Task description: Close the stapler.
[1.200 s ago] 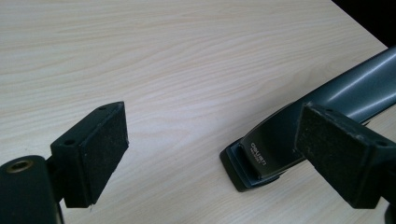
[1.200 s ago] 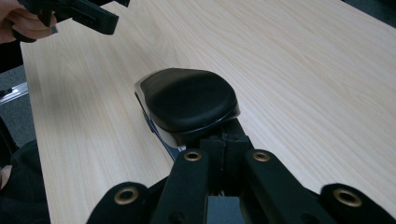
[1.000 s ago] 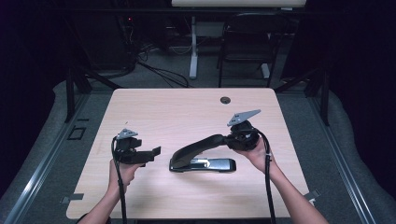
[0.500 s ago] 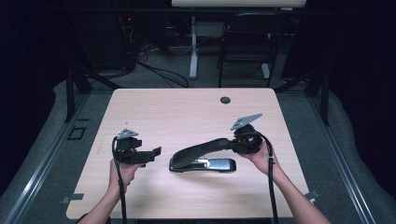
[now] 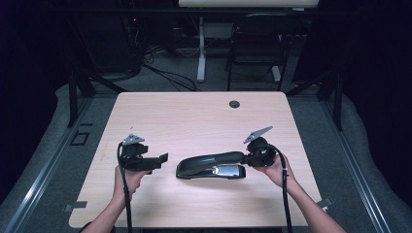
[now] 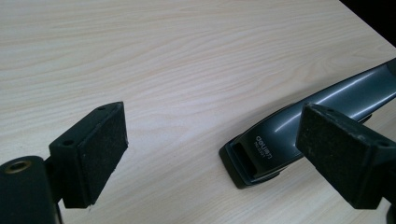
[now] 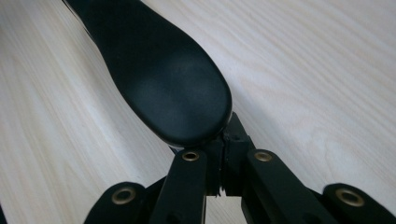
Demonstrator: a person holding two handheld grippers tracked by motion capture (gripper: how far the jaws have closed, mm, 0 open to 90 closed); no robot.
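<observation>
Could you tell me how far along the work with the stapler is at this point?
Done: the stapler's top arm lies nearly flat on its base on the table. In hand: the shut right gripper meets the arm's rear end; whether it grips it is unclear. The open left gripper hovers apart from the front end. Left: seemingly, closing the last small gap.

Each hand carries a black gripper: the left gripper and the right gripper. Each bears a grey 3-cornered plate on top and trails a black cable. The jaws end in flat black pads with a rough face, and brass-coloured rivets pin the linkage. Both forearms are bare.
</observation>
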